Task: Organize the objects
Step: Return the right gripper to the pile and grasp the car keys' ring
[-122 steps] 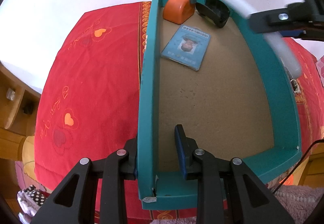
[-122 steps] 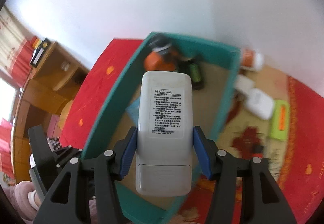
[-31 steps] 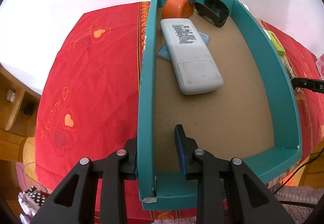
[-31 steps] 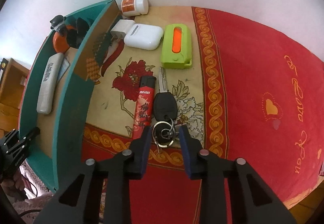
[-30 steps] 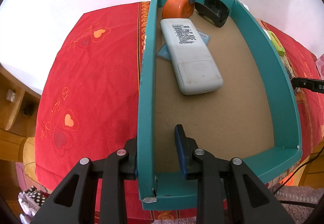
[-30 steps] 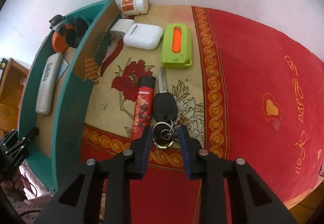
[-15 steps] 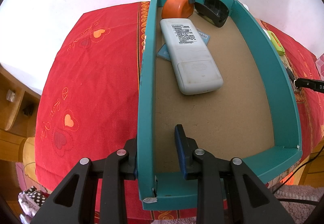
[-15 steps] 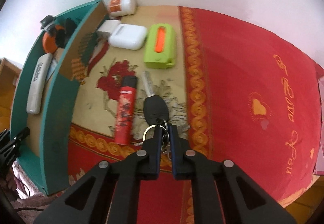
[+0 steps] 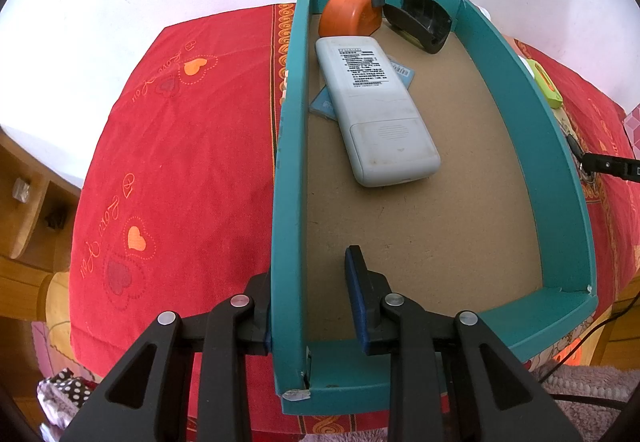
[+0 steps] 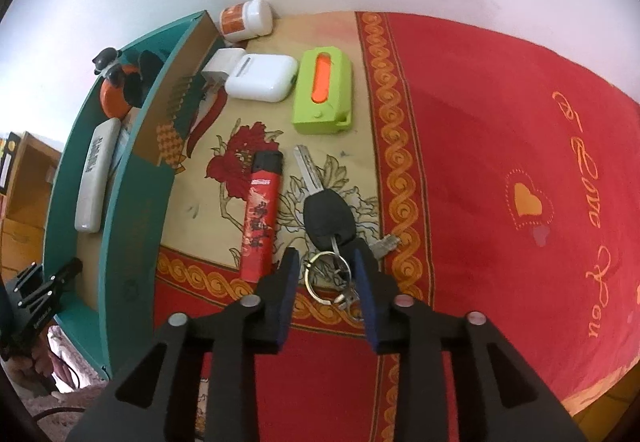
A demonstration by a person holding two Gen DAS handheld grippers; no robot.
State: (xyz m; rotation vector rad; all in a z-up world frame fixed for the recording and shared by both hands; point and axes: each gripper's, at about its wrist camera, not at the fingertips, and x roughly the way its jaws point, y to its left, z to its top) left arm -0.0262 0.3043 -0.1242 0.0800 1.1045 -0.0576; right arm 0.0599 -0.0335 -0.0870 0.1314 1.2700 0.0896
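My left gripper (image 9: pixel 310 274) straddles the left wall of the teal box (image 9: pixel 288 162), one pad outside and one inside, shut on that wall. In the box lie a white remote (image 9: pixel 376 110) on a blue card (image 9: pixel 324 104), an orange tape measure (image 9: pixel 350 12) and a black holder (image 9: pixel 424 22). My right gripper (image 10: pixel 326 262) points down over a bunch of keys (image 10: pixel 328 218) on the cloth. Its jaws are opening, with the key ring (image 10: pixel 326 274) between the pads and untouched.
On the flowered cloth right of the box (image 10: pixel 132 210) lie a red lighter (image 10: pixel 262 210), a green case (image 10: pixel 324 92), a white earbud case (image 10: pixel 260 78), a white charger (image 10: pixel 222 66) and a pill bottle (image 10: pixel 246 18). A white wall stands behind; wooden furniture is at the left.
Four seconds ago the right gripper carried the remote, which now lies in the box. Half a second ago its jaws were nearly shut at the key ring; now they stand apart. Left gripper unmoved.
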